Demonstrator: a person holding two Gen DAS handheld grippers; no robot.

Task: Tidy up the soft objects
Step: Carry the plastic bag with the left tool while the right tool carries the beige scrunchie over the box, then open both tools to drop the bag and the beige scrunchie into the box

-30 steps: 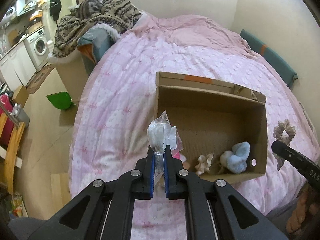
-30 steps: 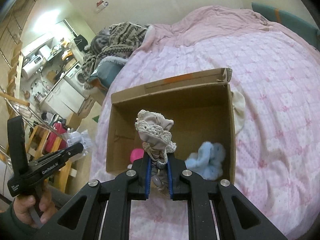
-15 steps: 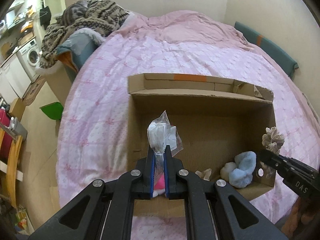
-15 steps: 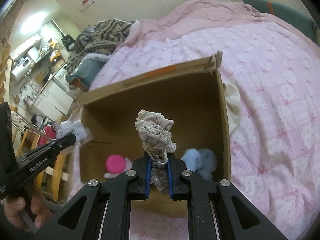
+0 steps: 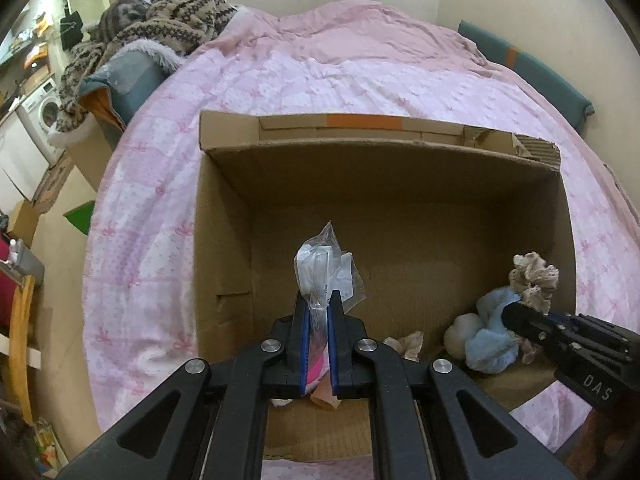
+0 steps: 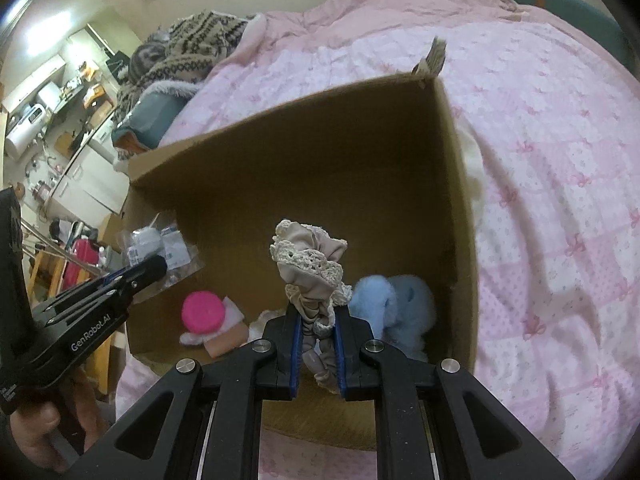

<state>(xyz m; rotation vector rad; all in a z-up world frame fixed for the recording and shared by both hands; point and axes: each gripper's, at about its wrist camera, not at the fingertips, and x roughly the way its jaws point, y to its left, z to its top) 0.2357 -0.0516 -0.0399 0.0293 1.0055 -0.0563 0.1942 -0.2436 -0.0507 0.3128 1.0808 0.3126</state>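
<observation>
Left hand-held gripper [image 5: 319, 312] clamped on a clear plastic packet [image 5: 326, 270] with white contents, held over the open cardboard box [image 5: 224, 240], above its near left part. Right hand-held gripper [image 6: 317, 320] clamped on a beige lace-edged scrunchie [image 6: 310, 268], held over the box's near right part, close to the right wall. In the left view the right hand-held gripper [image 5: 516, 312] comes in from the right edge with the scrunchie [image 5: 534, 278] at its tip; in the right view the left hand-held gripper [image 6: 154, 266] comes in from the left with the packet [image 6: 160, 248]

On the box floor along the near wall: fluffy light-blue soft item [image 6: 394, 306] in the near right corner, white puff [image 5: 462, 330] touching it, a pink round item [image 6: 202, 312] on a white piece towards the near left, a tan block [image 6: 226, 340] just beside it, a crumpled beige bit [image 5: 408, 344] between the two groups

Box sits on a bed with a pink bow-print quilt [image 5: 360, 80], far flap with an orange tape strip [image 5: 364, 122]. Cream cloth [image 6: 474, 168] on the quilt against the box's right outer wall. Patterned knit blanket [image 5: 160, 12] heaped at the bed's far left corner over a teal cushion [image 5: 128, 80]. Teal headboard pad [image 5: 532, 68] along the right edge of the bed. Left of the bed: floor, washing machine [image 5: 46, 110], white cabinets, green dustpan [image 5: 80, 216], wooden chair frame [image 5: 20, 344]
</observation>
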